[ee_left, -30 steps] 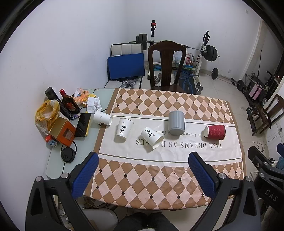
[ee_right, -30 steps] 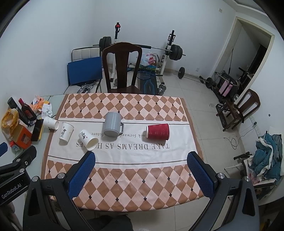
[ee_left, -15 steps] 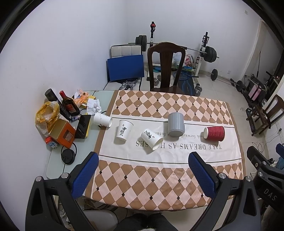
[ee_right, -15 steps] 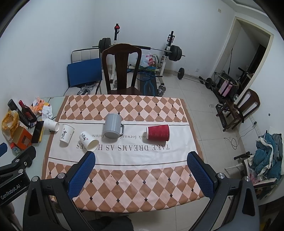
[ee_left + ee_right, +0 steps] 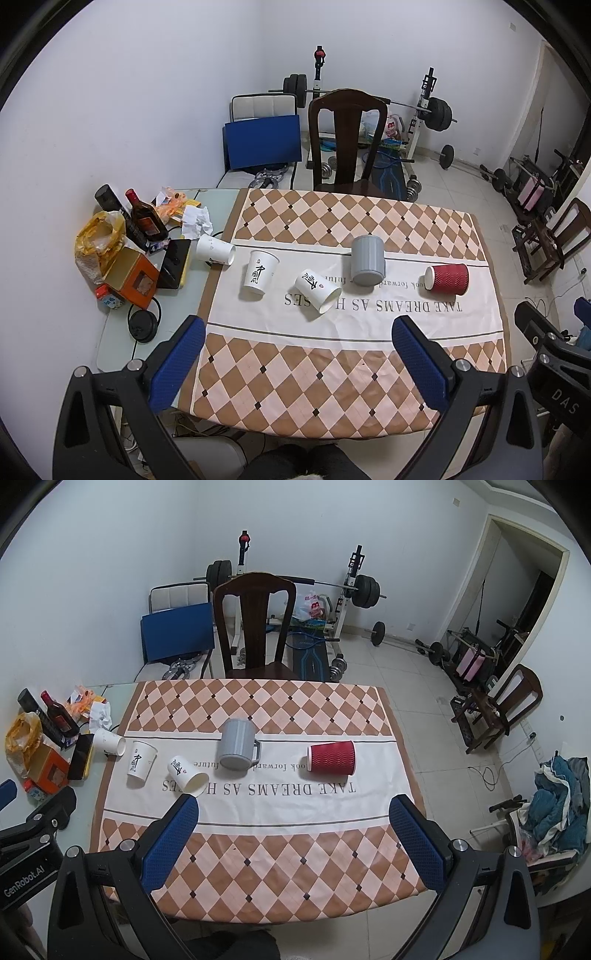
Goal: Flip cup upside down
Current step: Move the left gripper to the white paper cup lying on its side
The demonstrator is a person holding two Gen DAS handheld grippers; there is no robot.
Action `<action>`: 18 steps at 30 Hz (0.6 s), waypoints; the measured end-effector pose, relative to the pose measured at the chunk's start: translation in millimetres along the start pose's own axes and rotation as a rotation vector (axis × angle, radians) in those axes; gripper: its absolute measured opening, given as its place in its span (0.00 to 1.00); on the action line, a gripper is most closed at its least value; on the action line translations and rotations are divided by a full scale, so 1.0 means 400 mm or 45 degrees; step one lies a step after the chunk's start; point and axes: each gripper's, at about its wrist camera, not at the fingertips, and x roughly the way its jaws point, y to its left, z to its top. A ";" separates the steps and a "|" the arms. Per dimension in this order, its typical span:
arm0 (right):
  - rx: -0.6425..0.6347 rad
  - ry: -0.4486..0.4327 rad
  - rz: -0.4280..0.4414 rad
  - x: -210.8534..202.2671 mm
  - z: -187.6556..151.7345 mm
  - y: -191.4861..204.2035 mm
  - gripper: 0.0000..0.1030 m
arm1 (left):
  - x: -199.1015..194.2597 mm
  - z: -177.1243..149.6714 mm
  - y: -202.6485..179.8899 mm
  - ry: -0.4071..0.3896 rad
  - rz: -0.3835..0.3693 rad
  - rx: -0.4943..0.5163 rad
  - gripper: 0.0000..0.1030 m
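Each black plastic gripper, left and right, carries two textured blue finger pads, silver screws, and white "GenRobot.AI" lettering at 8 o'clock.

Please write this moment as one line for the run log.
phase: approach | left claw: open, empty | right claw: open, empty | red ribbed paper cup: on its side | grey ribbed mug: upside down

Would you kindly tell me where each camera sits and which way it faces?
Left wrist: above the table's near left, looking forward and down at the red cup and grey mug; the open left hand-held gripper frames it.
Right wrist: above the near right, facing likewise; the open right hand-held gripper shows, with the left unit at its left edge.
Shared: tablecloth, cups, wooden chair.
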 end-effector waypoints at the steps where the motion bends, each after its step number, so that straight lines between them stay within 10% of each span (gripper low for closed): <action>1: 0.000 -0.001 0.001 0.000 0.000 0.001 1.00 | 0.000 0.000 0.000 0.000 0.000 -0.001 1.00; 11: 0.012 0.004 0.003 -0.018 0.006 -0.006 1.00 | 0.002 0.001 0.002 -0.006 0.009 0.003 1.00; 18: -0.021 0.132 0.005 0.154 0.022 0.038 1.00 | 0.138 0.125 -0.014 -0.108 0.162 0.185 1.00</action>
